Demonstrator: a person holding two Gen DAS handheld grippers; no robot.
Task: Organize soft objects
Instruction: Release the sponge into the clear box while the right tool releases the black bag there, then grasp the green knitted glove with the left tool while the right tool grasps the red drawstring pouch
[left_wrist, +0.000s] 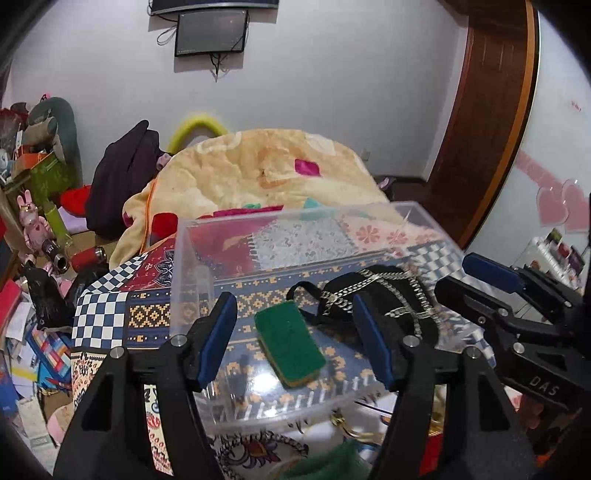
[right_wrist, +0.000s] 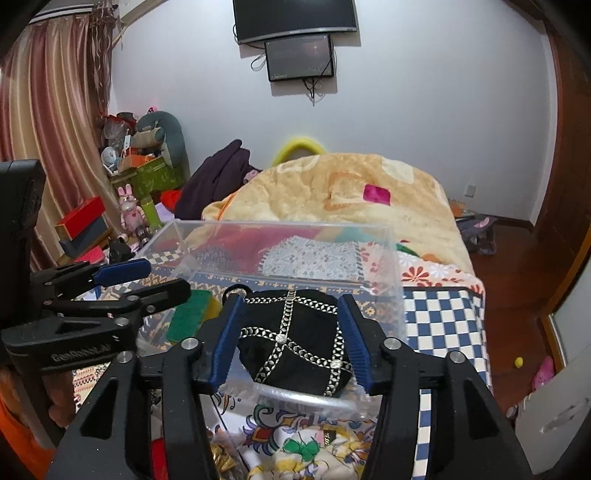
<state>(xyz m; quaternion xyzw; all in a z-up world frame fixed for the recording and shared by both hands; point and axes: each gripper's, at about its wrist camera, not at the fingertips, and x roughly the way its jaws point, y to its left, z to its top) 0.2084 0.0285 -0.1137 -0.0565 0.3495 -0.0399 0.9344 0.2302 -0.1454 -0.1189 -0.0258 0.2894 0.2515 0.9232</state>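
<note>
Two soft items (left_wrist: 290, 341) in clear bin (left_wrist: 192, 273).

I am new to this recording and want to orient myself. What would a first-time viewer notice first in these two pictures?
First, the clear plastic box on the patterned bedspread, holding a green sponge on its left and a black pouch with silver chain trim on its right. Next, the open left gripper framing the sponge and the open right gripper framing the pouch. Behind lies a heaped yellow blanket.
</note>
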